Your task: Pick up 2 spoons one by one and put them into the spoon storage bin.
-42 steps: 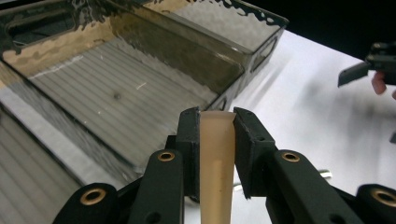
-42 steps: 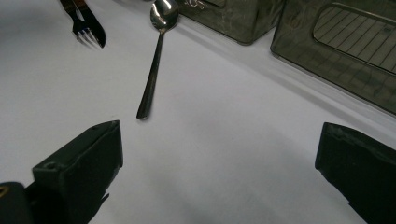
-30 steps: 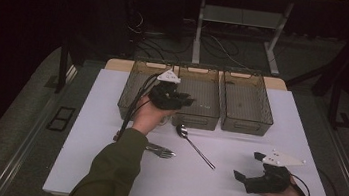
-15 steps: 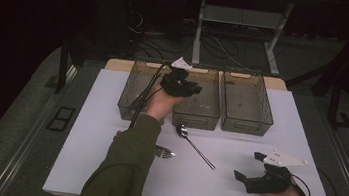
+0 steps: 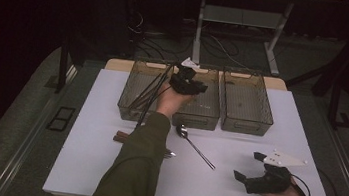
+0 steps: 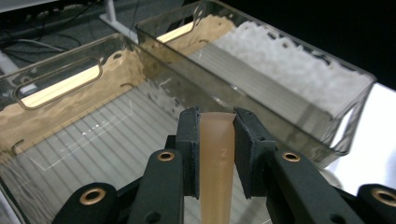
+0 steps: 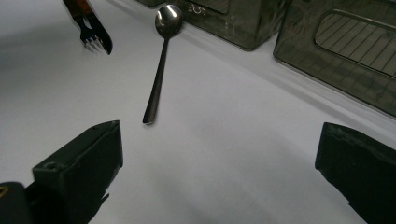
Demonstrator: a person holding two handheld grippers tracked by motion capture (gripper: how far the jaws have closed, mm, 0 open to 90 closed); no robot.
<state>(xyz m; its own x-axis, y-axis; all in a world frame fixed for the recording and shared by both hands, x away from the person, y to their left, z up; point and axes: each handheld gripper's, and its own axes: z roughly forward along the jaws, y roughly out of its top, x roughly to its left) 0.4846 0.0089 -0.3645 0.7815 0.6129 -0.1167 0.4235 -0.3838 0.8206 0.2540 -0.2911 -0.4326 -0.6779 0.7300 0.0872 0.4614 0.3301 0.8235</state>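
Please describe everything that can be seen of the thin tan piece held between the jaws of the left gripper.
The tan piece is a flat, narrow strip, pale orange-brown, perhaps plastic or wood; what it belongs to I cannot tell. Its blunt top end reaches about level with the jaw tips, and its lower part runs out of the bottom of the left gripper view. A small faint mark shows on its face. The left gripper clamps it on both sides with its black pads, holding it over the middle bin, above the ribbed floor.
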